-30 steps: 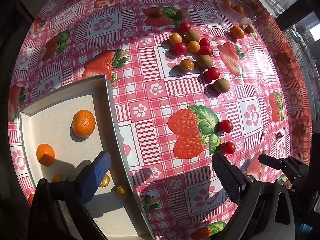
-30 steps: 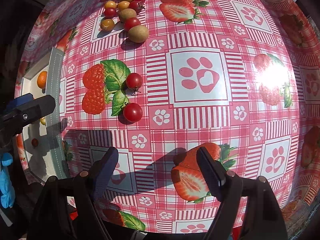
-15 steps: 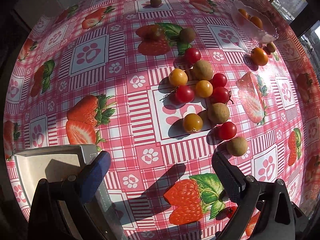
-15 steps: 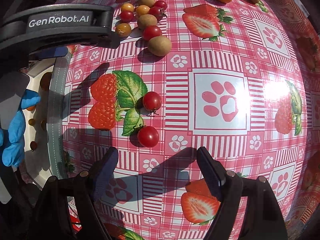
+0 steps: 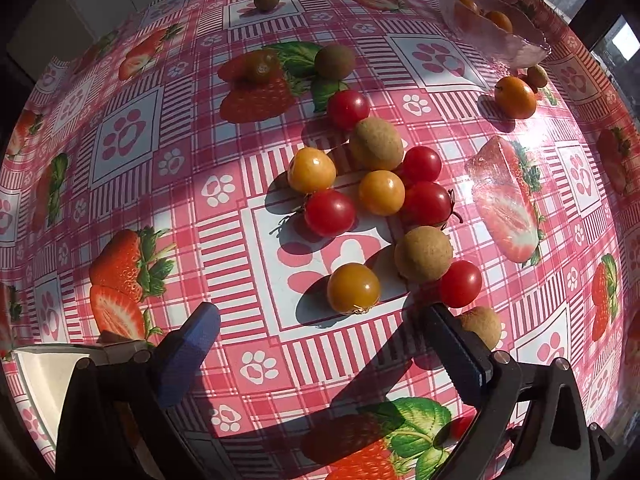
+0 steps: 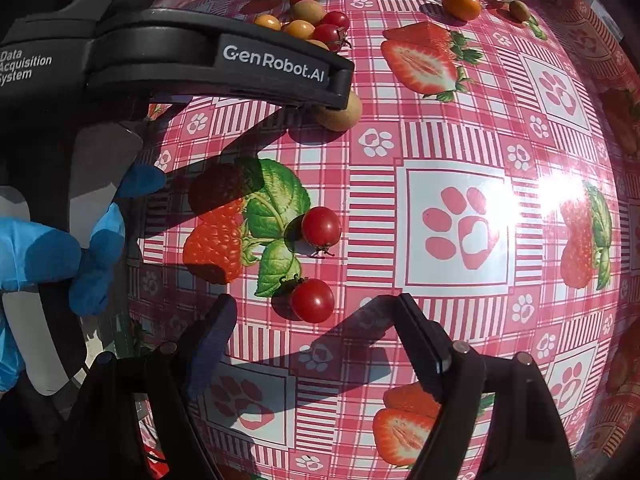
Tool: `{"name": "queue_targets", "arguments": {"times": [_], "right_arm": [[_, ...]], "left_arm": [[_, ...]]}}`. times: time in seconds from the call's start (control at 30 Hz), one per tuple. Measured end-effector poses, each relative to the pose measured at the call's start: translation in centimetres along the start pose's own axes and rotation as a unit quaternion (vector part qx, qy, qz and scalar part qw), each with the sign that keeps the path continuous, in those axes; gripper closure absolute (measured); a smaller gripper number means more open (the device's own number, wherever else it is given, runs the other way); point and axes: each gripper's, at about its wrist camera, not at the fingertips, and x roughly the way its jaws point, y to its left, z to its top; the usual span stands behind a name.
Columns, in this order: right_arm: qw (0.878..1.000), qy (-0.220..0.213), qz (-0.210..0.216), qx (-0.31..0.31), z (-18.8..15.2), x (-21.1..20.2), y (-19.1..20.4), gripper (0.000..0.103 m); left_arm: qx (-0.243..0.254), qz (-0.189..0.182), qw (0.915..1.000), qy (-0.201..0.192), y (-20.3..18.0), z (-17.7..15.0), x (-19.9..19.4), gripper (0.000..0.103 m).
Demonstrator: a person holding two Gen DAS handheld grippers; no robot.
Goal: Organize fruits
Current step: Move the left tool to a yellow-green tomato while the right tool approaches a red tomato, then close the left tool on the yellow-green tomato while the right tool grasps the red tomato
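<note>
**Hovering over the fruit cluster, both tongs wide**

Hovering low above the checked strawberry-print surface (image 5: 132,184), the left tongs (image 5: 320,338) stand wide apart with nothing between the pads. Just ahead of them lies an orange-yellow cherry tomato (image 5: 353,288), the nearest piece of a tight cluster. Behind it sit a brown longan (image 5: 423,254) and a red cherry tomato (image 5: 460,284), touching each other; further back come two more yellow tomatoes, several red ones and another longan. A third longan (image 5: 482,326) lies just beside the right-hand finger of the left tongs, partly hidden by it. A corner of a white tray (image 5: 44,372) shows at the lower left, behind the left finger. At the far right edge stands a clear glass bowl (image 5: 520,46) with orange fruit in it, and an orange kumquat (image 5: 515,97) rests on the cloth near it.

The right tongs (image 6: 316,330) are likewise wide and empty. One red tomato (image 6: 312,301) lies just ahead of their tips, a second red tomato (image 6: 321,227) a little beyond, both beside a printed raspberry. A blue-gloved hand (image 6: 60,256) grips the other tool at the left.
</note>
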Motion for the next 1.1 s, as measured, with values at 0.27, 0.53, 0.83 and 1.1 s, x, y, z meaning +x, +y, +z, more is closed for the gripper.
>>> {"name": "queue_targets", "arguments": {"times": [0.27, 0.53, 0.83, 1.1], "right_arm": [[1.0, -0.011, -0.012, -0.012, 0.4, 0.3, 1.9, 0.044], [1.0, -0.009, -0.002, -0.012, 0.4, 0.5, 1.6, 0.081], [0.998, -0.019, 0.052, 0.027, 0.4, -1.3, -2.1, 0.081], [0.997, -0.023, 0.06, 0.045, 0.5, -2.7, -4.9, 0.081]], "left_arm": [[0.008, 0.014, 0.9998, -0.007, 0.0, 1.0, -0.1, 0.001], [0.045, -0.013, 0.9985, -0.028, -1.8, 1.5, -1.3, 0.078], [0.014, -0.07, 0.9973, -0.019, 0.8, 0.2, -3.1, 0.08], [0.002, -0.088, 0.9953, -0.039, 1.7, -3.5, -7.1, 0.08]]}}
